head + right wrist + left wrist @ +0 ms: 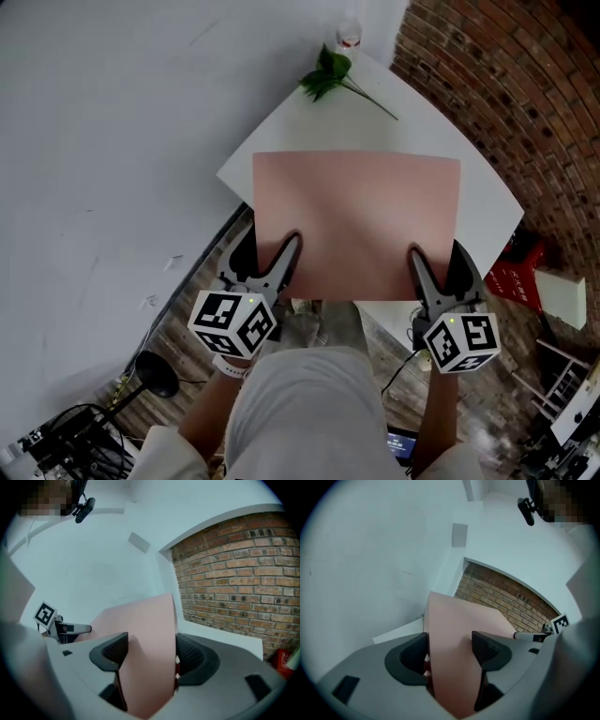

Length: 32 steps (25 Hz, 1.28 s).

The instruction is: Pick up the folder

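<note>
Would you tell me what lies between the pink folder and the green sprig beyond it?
Nothing: only bare white table separates the folder and the sprig in the head view.

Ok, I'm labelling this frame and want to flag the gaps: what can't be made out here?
- Table top under the folder: head view, the folder covers it.
- Bottle, upper part: head view, small, blends into the wall.
- Folder's inside: shown in no view.
- Print on the red item: head view, too small.

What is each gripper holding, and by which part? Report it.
Both hold the flat pink folder: left gripper and right gripper each clamp its near edge, toward opposite corners.
</note>
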Available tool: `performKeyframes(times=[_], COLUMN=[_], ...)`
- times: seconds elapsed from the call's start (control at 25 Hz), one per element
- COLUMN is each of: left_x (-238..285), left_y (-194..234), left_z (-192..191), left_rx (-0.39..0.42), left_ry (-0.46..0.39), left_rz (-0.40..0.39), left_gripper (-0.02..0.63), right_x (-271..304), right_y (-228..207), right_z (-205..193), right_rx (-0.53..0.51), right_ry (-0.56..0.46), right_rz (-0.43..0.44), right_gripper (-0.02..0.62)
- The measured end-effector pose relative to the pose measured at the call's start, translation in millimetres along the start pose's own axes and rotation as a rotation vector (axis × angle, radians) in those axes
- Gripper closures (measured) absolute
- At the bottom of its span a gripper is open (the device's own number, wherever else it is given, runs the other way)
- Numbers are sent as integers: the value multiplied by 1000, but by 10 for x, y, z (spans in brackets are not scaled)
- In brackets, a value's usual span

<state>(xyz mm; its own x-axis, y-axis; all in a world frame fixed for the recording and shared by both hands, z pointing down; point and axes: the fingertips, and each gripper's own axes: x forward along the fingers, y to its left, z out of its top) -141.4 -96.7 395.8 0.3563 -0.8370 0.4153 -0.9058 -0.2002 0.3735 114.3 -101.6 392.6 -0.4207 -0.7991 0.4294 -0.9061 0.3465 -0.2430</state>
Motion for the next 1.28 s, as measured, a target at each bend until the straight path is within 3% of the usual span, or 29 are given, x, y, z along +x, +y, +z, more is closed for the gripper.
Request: performKeyframes(times=[0.64,0.92,1.28], left_x=[-524,-727,-839], left_y=[-363,-421,-506], left_z=[909,1143,1301], left_rx=[110,157,153], left_ry=[-186,-252,-298], left_rz=[-30,-39,-57], left_gripper=[301,301,301], right_x=[-452,-591,-739], right_y=[315,484,553], right_z=[824,999,1213], right_rx=[-30,-39,-71], right_ry=[-193,-266,-318], right_rz=[19,32,29], right_gripper=[267,273,273])
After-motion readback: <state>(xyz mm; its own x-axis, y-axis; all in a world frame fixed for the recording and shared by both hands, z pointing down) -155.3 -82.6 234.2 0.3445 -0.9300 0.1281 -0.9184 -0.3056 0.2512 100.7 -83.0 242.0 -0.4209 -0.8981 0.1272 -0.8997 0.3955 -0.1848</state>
